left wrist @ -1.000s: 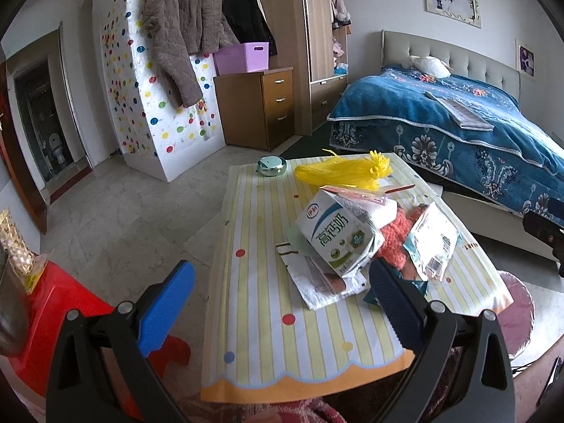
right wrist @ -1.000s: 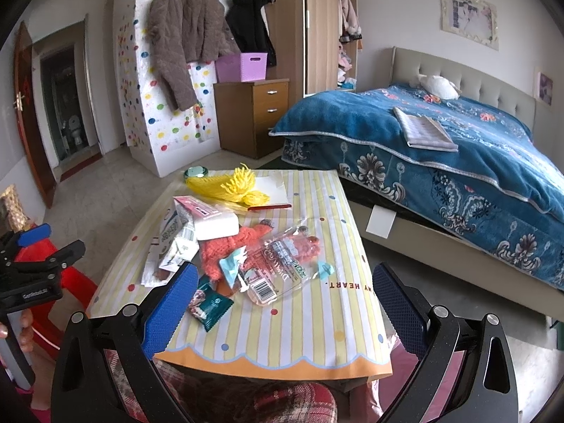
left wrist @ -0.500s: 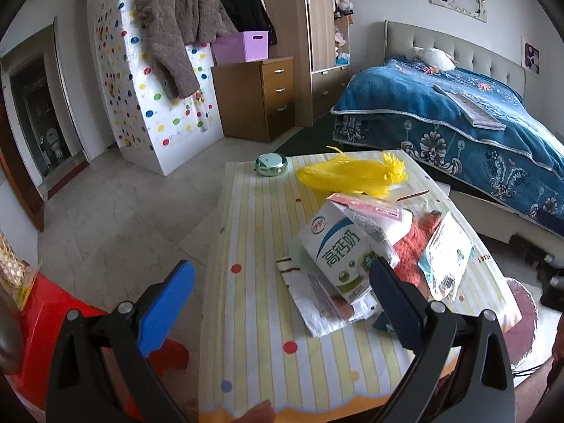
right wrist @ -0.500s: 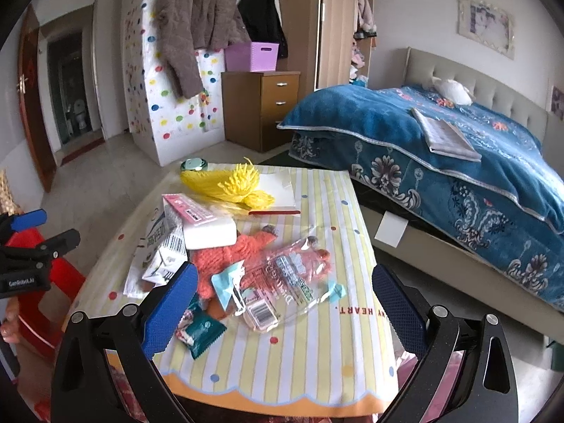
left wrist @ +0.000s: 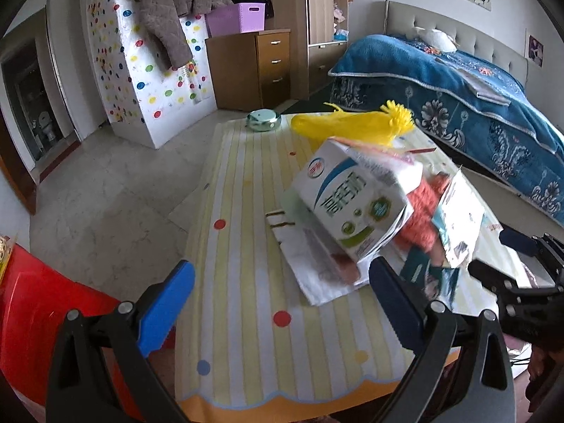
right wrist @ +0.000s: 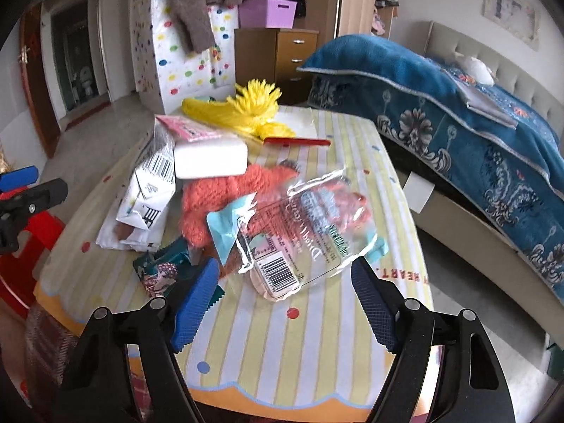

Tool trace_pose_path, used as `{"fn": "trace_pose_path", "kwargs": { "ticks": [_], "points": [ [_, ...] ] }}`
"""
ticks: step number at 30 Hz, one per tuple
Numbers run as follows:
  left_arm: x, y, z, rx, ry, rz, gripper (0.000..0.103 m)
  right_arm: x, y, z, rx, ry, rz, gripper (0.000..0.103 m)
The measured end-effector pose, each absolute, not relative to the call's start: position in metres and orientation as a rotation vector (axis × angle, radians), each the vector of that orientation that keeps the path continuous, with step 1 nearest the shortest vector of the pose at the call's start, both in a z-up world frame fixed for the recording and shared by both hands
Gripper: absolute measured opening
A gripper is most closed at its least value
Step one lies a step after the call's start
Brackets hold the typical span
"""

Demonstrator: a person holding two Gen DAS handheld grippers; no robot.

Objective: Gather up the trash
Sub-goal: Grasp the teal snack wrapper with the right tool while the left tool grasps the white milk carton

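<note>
A pile of trash lies on the striped table (left wrist: 246, 282) (right wrist: 317, 345). It holds a white milk carton (left wrist: 349, 204) (right wrist: 151, 183), a clear plastic wrapper (right wrist: 303, 236), a teal packet (right wrist: 162, 268), an orange fluffy cloth (right wrist: 225, 197), a white block (right wrist: 211, 157) and a yellow bag (left wrist: 352, 127) (right wrist: 246, 109). My left gripper (left wrist: 278, 303) is open and empty, low over the table's near left part, with the carton just beyond its right finger. My right gripper (right wrist: 285, 296) is open and empty, just in front of the clear wrapper.
A red stool (left wrist: 38, 303) stands left of the table. A bed with a blue cover (right wrist: 458, 105) runs along the right. A small metal tin (left wrist: 263, 120) sits at the table's far end. A brown drawer unit (left wrist: 253, 67) stands behind.
Both grippers have moved forward and down toward the table. The trash pile looks larger and nearer in both views. Both stay open.
</note>
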State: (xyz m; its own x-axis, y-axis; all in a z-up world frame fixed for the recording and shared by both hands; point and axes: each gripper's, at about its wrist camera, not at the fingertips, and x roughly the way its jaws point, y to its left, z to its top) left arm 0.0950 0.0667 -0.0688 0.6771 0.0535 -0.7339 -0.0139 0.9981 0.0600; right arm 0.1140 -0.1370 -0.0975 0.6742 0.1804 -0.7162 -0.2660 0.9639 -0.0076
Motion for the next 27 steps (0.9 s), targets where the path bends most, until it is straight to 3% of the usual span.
{"fn": "trace_pose_path", "kwargs": {
  "ticks": [4, 8, 14, 18, 20, 23, 27],
  "points": [
    [0.09, 0.078, -0.072, 0.038, 0.832, 0.066, 0.096, 0.097, -0.12, -0.103, -0.107, 0.819, 0.377, 0.076],
    [0.081, 0.091, -0.07, 0.021, 0.823, 0.088, 0.096, 0.087, -0.092, -0.108, -0.175, 0.822, 0.46, 0.068],
    [0.065, 0.105, -0.071, 0.003, 0.819, 0.103, 0.096, 0.093, -0.062, -0.123, -0.272, 0.853, 0.481, 0.064],
    [0.057, 0.106, -0.071, 0.002, 0.815, 0.092, 0.096, 0.094, -0.054, -0.134, -0.341, 0.872, 0.442, 0.049],
    [0.055, 0.103, -0.071, 0.006, 0.811, 0.082, 0.096, 0.091, -0.058, -0.131, -0.324, 0.873, 0.428, 0.03],
    [0.053, 0.097, -0.071, 0.01, 0.807, 0.067, 0.096, 0.085, -0.07, -0.116, -0.249, 0.863, 0.432, 0.014],
    [0.055, 0.083, -0.071, 0.003, 0.806, 0.018, 0.095, 0.072, -0.098, -0.081, -0.133, 0.788, 0.419, 0.012]
  ]
}}
